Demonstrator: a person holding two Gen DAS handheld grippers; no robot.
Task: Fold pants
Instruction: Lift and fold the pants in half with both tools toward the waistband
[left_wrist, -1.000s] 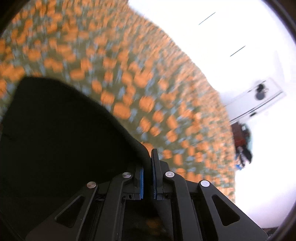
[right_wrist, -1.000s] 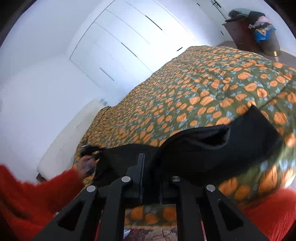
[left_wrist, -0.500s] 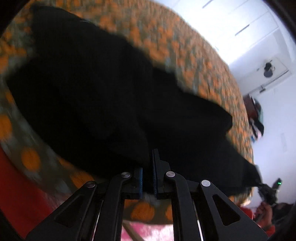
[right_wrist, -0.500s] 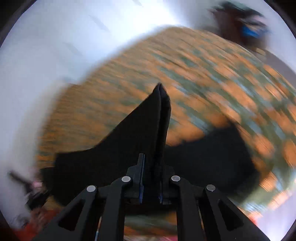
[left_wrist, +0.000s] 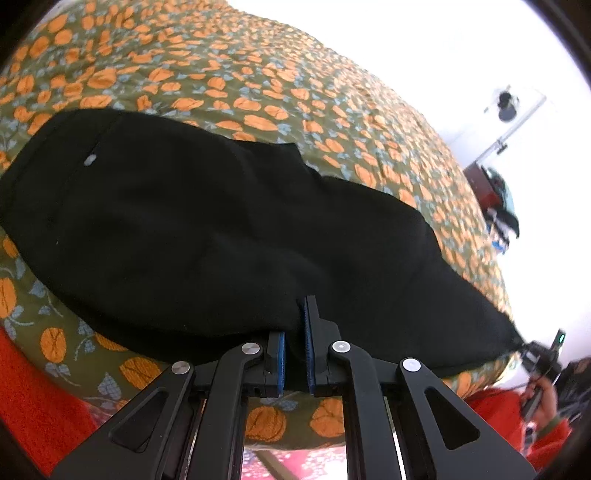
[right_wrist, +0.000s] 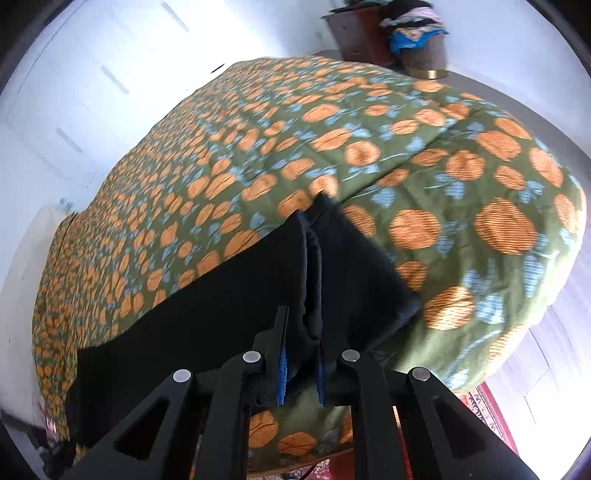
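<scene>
The bedspread (left_wrist: 258, 85) lies beyond both sets of fingers. The black pants (left_wrist: 207, 229) stretch across it. The left gripper (left_wrist: 294, 343) and right gripper (right_wrist: 301, 354) each clamp an edge. Uneven pulling could skew the fold or slip cloth free.

— Bright in here, isn't it? On the left wrist view the wall (left_wrist: 461, 55) beyond the bed is blown out to plain white.

— Yes, and the black pants (left_wrist: 221, 229) swallow the light; hardly a fold shows in them.

— The bedspread (right_wrist: 461, 221) on the right wrist view is smeared at its near corner, its orange blobs streaked with fine lines.

— Both pictures bulge like a bowl, with dark rims at the corners. The wardrobe doors (right_wrist: 92, 92) glare pale and soft.
</scene>
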